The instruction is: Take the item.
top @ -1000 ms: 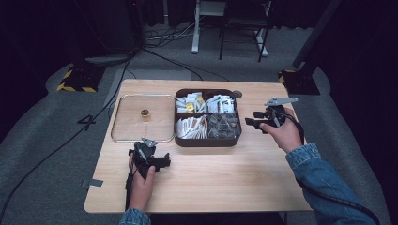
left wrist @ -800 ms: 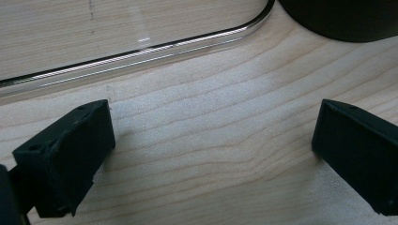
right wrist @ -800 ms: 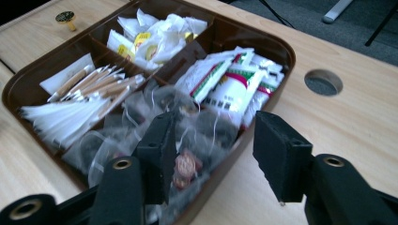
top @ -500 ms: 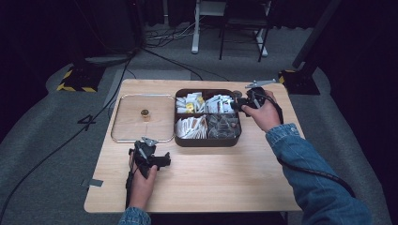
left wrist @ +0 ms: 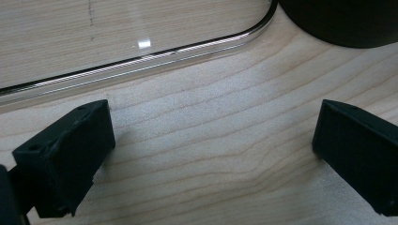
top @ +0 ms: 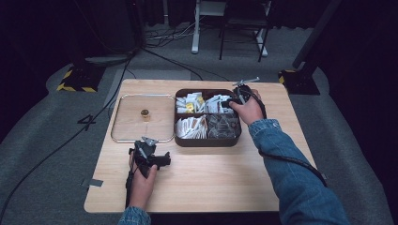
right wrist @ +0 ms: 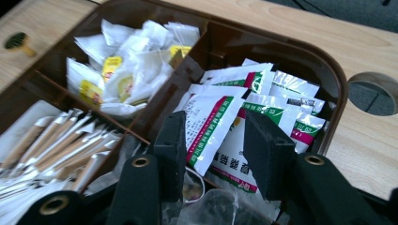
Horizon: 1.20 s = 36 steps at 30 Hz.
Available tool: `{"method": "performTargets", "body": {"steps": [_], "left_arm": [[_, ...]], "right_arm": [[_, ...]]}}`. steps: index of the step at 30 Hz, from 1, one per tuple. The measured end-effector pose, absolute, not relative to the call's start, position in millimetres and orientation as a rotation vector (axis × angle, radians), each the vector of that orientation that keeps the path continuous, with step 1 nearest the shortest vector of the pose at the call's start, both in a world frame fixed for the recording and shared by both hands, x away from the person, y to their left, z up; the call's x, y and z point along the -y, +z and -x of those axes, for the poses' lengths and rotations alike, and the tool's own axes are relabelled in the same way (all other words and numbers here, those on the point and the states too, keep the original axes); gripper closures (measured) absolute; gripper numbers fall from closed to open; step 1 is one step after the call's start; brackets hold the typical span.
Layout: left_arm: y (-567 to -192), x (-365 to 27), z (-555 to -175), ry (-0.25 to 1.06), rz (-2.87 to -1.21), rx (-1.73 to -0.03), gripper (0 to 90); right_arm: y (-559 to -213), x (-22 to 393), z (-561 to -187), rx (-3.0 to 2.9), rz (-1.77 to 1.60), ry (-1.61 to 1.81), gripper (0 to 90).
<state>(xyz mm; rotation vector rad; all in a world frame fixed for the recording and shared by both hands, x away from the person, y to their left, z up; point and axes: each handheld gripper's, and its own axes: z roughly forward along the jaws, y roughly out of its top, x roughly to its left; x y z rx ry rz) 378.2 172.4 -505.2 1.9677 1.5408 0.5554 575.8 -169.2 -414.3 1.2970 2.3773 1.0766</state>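
your right claw (right wrist: 213, 154) straddles a light, slippery packet (right wrist: 209, 129), jaws narrow; pinch its flat middle; left claw (left wrist: 211, 154) wide.

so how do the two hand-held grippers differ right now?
The left hand-held gripper sits low over bare wooden table, jaws wide apart, nothing between them. The right hand-held gripper reaches into the brown divided tray, jaws narrower, straddling a sachet. Both have black jaws.
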Motion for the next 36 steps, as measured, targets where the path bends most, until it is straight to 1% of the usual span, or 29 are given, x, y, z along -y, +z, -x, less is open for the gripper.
{"method": "performTargets", "body": {"steps": [4,9,15,28,36], "left_arm": [[-505.2,-172.4,-378.4,0.556,-1.967,-1.541,0.0],[-505.2,-172.5,-378.7,0.556,-1.968,-1.541,0.0],[-505.1,-172.6,-379.0,0.556,-1.968,-1.540,0.0],[-505.1,-172.6,-379.0,0.556,-1.968,-1.540,0.0],[-505.1,-172.5,-379.0,0.556,-1.968,-1.540,0.0]], "right_arm": [[-421.5,163.0,-579.9,-2.395,-1.309,1.030,61.8],[-427.3,156.4,-584.0,-2.412,-1.323,0.985,65.7],[-434.9,156.1,-588.1,-2.420,-1.385,0.956,68.6],[-424.1,143.7,-586.2,-2.424,-1.367,1.057,68.5],[-429.9,134.4,-588.0,-2.435,-1.363,1.038,68.2]]}}
